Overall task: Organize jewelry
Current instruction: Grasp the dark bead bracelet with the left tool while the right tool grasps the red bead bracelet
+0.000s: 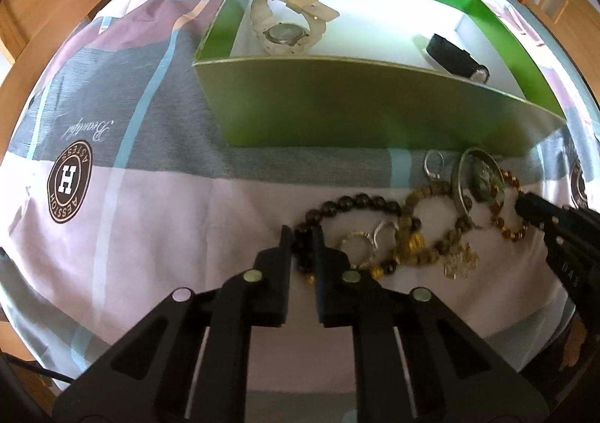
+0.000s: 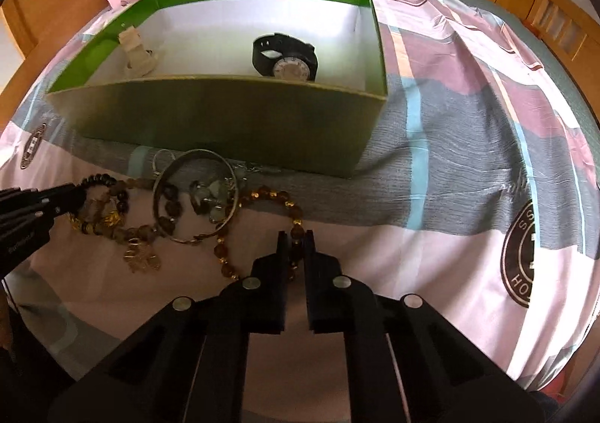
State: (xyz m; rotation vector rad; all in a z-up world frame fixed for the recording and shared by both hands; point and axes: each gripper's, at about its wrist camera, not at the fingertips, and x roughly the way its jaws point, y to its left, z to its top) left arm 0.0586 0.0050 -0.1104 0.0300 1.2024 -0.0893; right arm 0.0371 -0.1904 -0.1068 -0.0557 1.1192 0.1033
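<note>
We see left tool [image 1: 302, 231] clenched on dark bead bracelet [image 1: 360, 201]; right tool [image 2: 295, 235] grasping amber bead bracelet [image 2: 262, 228]. Both bracelets lie on bed sheet [image 2: 468, 179] before green box [image 2: 225, 115] (two watches inside).

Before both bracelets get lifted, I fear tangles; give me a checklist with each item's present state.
1. Left gripper fingers closed on the dark bead bracelet: ok.
2. Right gripper fingers closed on the amber bead bracelet: ok.
3. Dark bracelet free of the small rings and other beads: not ok, they overlap.
4. Amber bracelet free of the metal bangle: cannot tell.
5. Green box has room beside the white watch and black watch: ok.
</note>
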